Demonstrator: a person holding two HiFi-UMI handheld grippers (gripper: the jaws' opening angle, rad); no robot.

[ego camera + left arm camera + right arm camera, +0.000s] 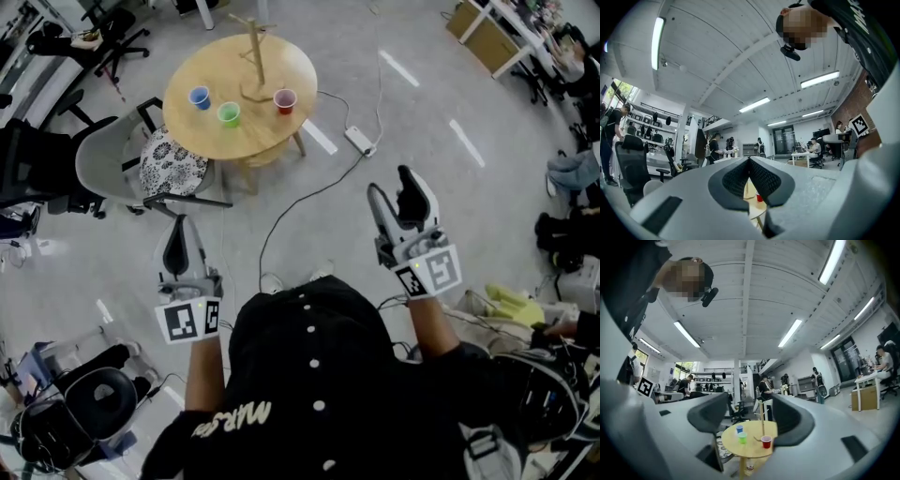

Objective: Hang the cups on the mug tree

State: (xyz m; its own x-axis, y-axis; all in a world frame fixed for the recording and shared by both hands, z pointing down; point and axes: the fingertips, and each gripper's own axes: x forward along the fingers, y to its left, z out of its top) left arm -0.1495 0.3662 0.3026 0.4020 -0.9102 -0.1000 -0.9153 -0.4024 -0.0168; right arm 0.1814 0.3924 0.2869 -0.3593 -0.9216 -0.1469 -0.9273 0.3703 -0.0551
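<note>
Seen from above, a round wooden desk carries a mug tree, with a blue cup, a green cup and a red cup standing near its base. Well apart from the desk, the left gripper is closed on nothing and the right gripper is partly open and empty.

White lettering crosses the person's black shirt, upside down and too warped to read. No other print is legible.

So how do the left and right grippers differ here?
Left gripper has its jaws together; right gripper has them apart. In the head view the left sits lower, the right higher. Both hold nothing and are well short of the table.
</note>
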